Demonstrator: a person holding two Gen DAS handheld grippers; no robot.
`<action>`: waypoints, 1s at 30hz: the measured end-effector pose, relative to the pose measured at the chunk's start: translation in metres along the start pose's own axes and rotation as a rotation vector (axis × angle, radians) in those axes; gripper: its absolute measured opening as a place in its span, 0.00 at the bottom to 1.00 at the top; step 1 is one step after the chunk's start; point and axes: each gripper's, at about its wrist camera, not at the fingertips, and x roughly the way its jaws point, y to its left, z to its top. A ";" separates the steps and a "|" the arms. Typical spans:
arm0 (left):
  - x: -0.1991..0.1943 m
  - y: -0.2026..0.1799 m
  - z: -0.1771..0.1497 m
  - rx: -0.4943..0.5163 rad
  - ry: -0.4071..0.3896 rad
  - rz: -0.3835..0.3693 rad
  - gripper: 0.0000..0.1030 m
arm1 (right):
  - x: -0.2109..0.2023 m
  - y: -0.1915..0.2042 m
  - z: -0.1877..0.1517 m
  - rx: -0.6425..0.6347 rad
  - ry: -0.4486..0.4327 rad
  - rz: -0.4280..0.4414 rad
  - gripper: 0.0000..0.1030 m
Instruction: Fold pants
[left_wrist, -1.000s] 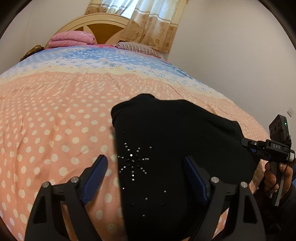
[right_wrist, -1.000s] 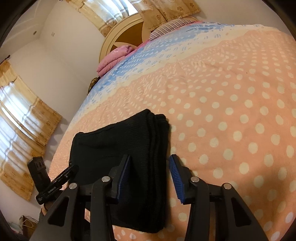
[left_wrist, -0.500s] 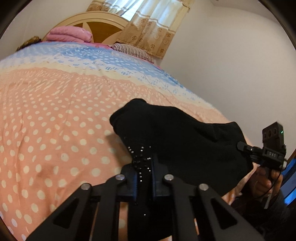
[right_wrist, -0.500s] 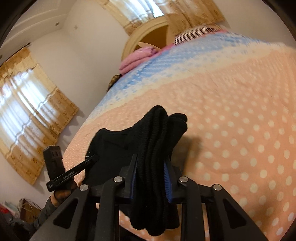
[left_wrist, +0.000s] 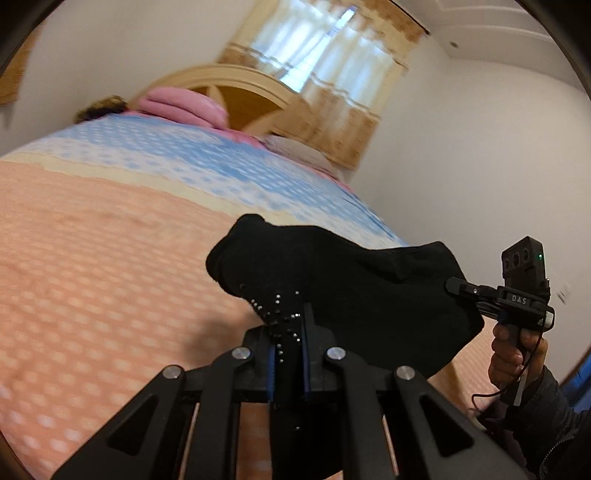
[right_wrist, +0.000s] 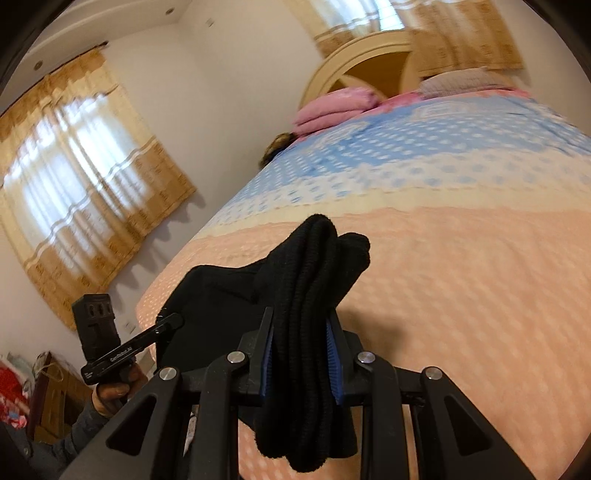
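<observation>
Pants (left_wrist: 332, 280) now lifted off bed (left_wrist: 92, 258), both tools clamped.

Soft daylight filters through the sheer white and tan patterned curtains (left_wrist: 325, 70), the brightest patch in both views, slightly washed out. The white walls (left_wrist: 480, 147) are evenly lit, without glare. Motion blur smears the polka-dot peach and blue bedspread (right_wrist: 461, 277), the cream wooden headboard (right_wrist: 362, 62) and the folded pink blanket (left_wrist: 184, 107). The black knit pants (left_wrist: 351, 291) stay sharp but swallow detail, casting a dim shadow on the bed. Fisheye bending curves everything; dark vignettes fill the corners.
</observation>
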 end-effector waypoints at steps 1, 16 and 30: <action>-0.005 0.009 0.002 -0.004 -0.013 0.034 0.10 | 0.012 0.004 0.004 -0.010 0.009 0.009 0.25; 0.016 0.090 -0.044 0.003 0.008 0.423 0.67 | 0.143 -0.012 -0.011 0.065 0.164 -0.020 0.34; -0.016 0.068 -0.050 0.091 0.028 0.552 0.77 | 0.099 -0.030 -0.021 0.062 0.086 -0.174 0.47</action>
